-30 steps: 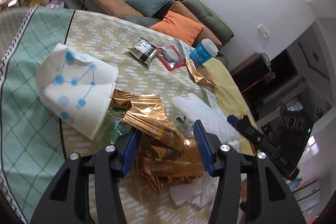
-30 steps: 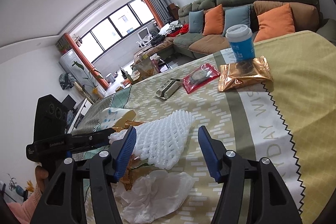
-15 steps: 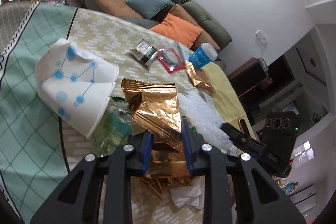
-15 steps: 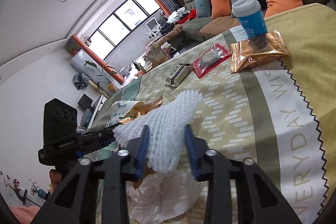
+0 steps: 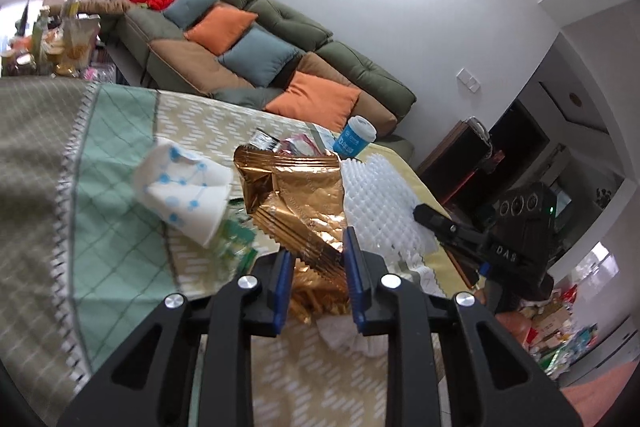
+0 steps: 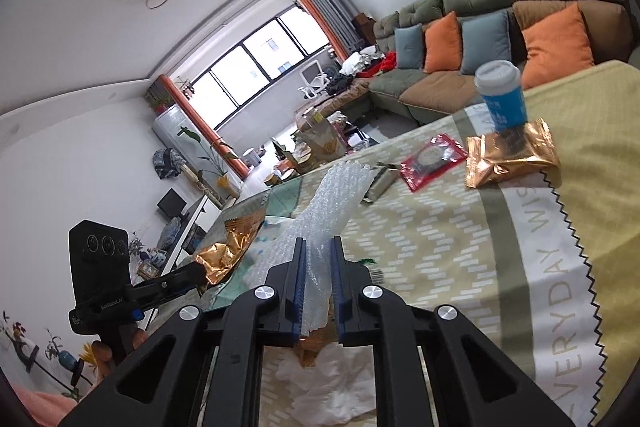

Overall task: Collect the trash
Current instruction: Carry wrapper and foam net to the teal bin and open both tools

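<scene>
From the left wrist, the left gripper [image 5: 316,263] had just squeezed shut on a shiny, crinkly gold wrapper [image 5: 298,195] above the table [image 5: 120,227]; its bottom was hidden.

From the right wrist, the right gripper [image 6: 319,259] had just closed, pinching bumpy white foam net [image 6: 334,195]; soft tissue [image 6: 332,383] lay half hidden below.

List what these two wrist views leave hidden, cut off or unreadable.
- Left wrist view: the gold wrapper hides most of the red packet and silver packet.
- Left wrist view: blur makes the green wrapper print unreadable.
- Right wrist view: the right claw covers the foam net's lower end and most of the crumpled tissue.
</scene>
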### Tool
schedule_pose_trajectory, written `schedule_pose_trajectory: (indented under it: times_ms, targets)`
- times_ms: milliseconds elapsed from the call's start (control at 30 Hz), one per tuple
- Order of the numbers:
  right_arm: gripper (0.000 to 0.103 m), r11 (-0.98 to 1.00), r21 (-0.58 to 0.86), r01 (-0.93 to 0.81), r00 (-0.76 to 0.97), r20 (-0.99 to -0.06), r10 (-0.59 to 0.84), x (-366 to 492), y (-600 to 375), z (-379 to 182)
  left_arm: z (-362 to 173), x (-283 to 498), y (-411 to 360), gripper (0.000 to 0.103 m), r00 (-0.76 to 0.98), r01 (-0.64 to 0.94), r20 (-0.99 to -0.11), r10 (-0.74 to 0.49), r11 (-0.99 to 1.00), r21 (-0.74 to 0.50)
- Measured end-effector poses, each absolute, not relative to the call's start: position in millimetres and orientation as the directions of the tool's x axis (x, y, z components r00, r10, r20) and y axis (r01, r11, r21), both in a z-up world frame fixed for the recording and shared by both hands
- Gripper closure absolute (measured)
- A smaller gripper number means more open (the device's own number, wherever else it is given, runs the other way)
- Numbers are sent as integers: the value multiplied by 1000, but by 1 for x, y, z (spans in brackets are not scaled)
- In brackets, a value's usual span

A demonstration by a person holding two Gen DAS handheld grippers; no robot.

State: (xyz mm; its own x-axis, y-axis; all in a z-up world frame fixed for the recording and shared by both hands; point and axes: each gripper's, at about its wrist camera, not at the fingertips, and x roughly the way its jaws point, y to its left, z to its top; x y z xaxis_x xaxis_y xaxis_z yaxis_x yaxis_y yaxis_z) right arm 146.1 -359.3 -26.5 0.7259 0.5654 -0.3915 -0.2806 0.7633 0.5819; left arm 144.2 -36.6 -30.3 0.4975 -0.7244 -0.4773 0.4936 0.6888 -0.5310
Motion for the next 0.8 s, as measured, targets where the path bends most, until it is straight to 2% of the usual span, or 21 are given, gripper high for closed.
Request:
schedule_pose_trajectory:
  times_ms: [267,800]
  targets:
    - [91,750,550,-368,685,-385,618,146,-317,-19,-32,99,12,79,588,439,-502,-635,771,-462]
    - [91,657,526,-540,506,-421,753,142,-195,-27,-31,32,113,79,731,252,-502,-462,867,-430]
